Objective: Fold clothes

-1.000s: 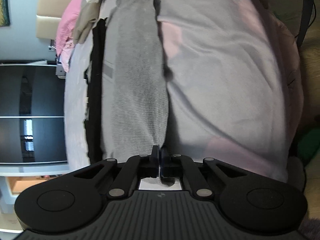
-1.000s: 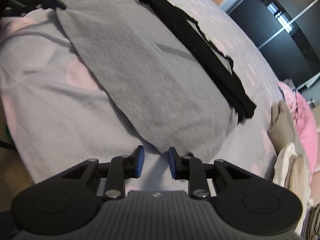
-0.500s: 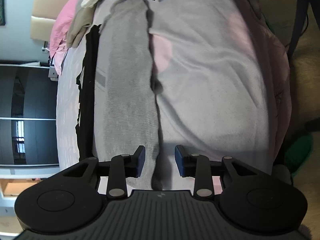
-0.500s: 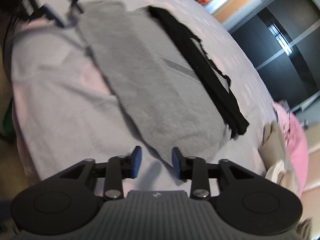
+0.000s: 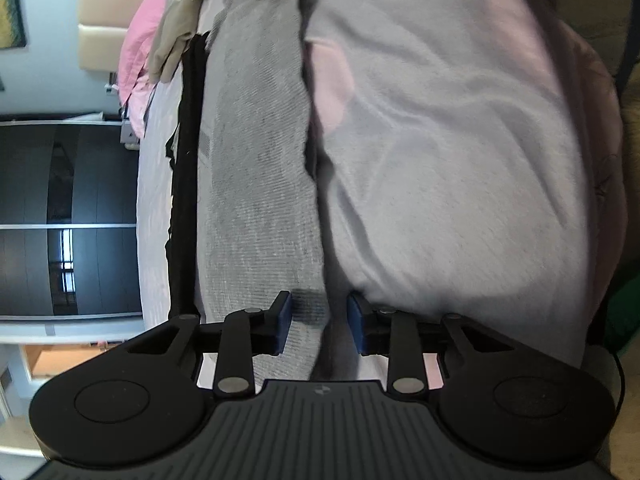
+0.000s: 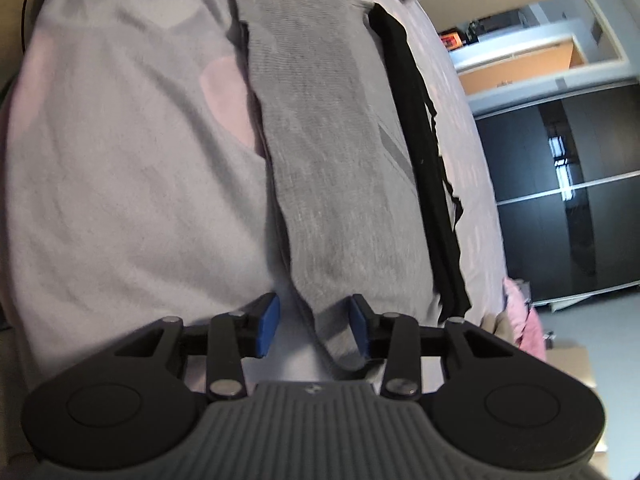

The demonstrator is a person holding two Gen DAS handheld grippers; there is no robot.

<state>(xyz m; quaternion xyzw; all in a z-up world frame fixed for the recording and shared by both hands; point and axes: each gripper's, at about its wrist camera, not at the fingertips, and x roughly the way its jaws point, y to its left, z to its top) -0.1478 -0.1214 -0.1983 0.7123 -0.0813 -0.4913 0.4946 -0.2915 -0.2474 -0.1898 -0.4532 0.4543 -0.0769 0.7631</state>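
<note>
A grey knit garment (image 5: 256,168) lies flat along the bed, with a black band (image 5: 186,200) along its far side. It also shows in the right wrist view (image 6: 332,152), with the black band (image 6: 424,160). My left gripper (image 5: 318,326) is open, its jaws straddling one end edge of the garment. My right gripper (image 6: 314,326) is open, its jaws straddling the opposite end corner. Each gripper's blue fingertips show at the top of the other's view.
The bed has a pale lilac sheet (image 5: 460,160) with pink patches. Beige and pink clothes (image 5: 168,40) are piled near the headboard. A dark wardrobe (image 6: 580,200) stands beside the bed. The bed's edge drops to the floor (image 5: 632,128).
My left gripper was shut on the garment's edge a second ago and has opened. The right gripper has moved in so that the garment's corner lies between its open jaws.
</note>
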